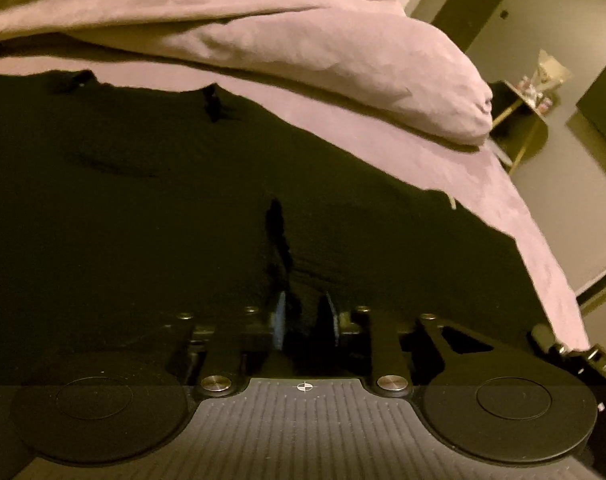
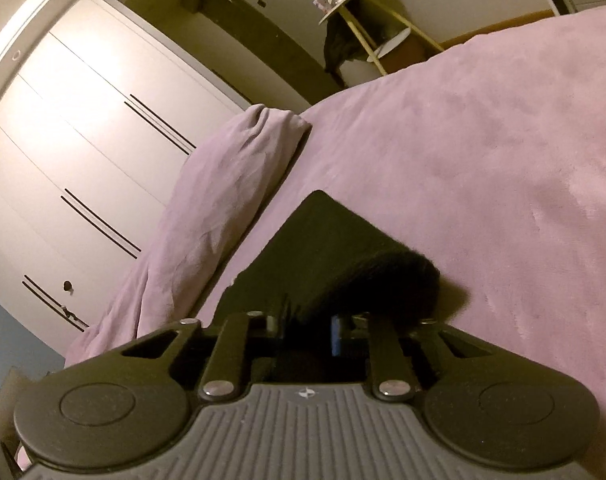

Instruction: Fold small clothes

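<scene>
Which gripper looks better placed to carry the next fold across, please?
Right, probably. The right gripper is shut on a lifted corner of the black garment; the left gripper is pinching fabric mid-garment on the bed.

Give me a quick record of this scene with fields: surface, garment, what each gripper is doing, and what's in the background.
surface: bed with pink cover
garment: black garment, spread on the cover
left gripper: jaws close together, pinching a ridge of the black fabric
right gripper: shut on a raised edge of the same dark cloth
bedding: bunched pink duvet beyond the garment
background: white wardrobe; small side table with items too small to identify
</scene>
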{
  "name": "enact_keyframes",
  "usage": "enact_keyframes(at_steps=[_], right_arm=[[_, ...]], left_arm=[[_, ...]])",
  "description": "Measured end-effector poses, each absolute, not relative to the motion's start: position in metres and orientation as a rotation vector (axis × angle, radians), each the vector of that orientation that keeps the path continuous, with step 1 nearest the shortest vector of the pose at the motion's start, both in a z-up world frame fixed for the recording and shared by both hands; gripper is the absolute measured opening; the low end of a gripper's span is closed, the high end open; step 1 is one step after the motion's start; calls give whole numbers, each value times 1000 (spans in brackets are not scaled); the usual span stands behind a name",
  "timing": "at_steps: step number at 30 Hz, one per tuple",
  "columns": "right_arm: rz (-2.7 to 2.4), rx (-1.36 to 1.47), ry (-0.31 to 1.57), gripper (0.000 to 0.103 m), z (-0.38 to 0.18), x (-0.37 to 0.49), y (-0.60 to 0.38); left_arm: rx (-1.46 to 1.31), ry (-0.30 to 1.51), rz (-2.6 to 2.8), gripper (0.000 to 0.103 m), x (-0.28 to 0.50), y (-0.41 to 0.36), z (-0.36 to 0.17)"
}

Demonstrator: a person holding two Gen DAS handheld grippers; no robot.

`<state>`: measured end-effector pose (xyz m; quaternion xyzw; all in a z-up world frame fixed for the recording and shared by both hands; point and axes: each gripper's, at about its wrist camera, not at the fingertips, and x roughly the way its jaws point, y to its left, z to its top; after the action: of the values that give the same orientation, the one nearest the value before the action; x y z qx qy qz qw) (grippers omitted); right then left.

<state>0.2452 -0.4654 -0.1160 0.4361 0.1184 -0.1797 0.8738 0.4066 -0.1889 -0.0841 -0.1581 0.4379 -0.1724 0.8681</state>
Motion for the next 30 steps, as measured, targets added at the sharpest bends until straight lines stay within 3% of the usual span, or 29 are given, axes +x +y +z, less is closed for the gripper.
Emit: enact_keyframes(at_steps=[2,10,17,22,24,26,30], right_arm=[[-372,894,243,12,-114,242,-464],[-304,812,243,11,-92,244,-441],[-102,712,309,12,-77,254,-387],[-94,700,393,32,-93,256,-364],[-118,742,392,37,-100,251,-367],[-145,784,383,38,-105,246,-375],[-193,829,373,38,-113,245,-387]], left_arm=[[-343,881,-369,12,402,-183,-82],[-305,741,-383,9,392,-166,-50],[-289,593,-294,9,376,-96,-7],[-214,632,-156,10,370,-45,-25],[-248,685,-126,18,372,-31,-39],[-309,727,-149,49,380,-23,-48],[-369,779,-197,70,401,-31,-62]])
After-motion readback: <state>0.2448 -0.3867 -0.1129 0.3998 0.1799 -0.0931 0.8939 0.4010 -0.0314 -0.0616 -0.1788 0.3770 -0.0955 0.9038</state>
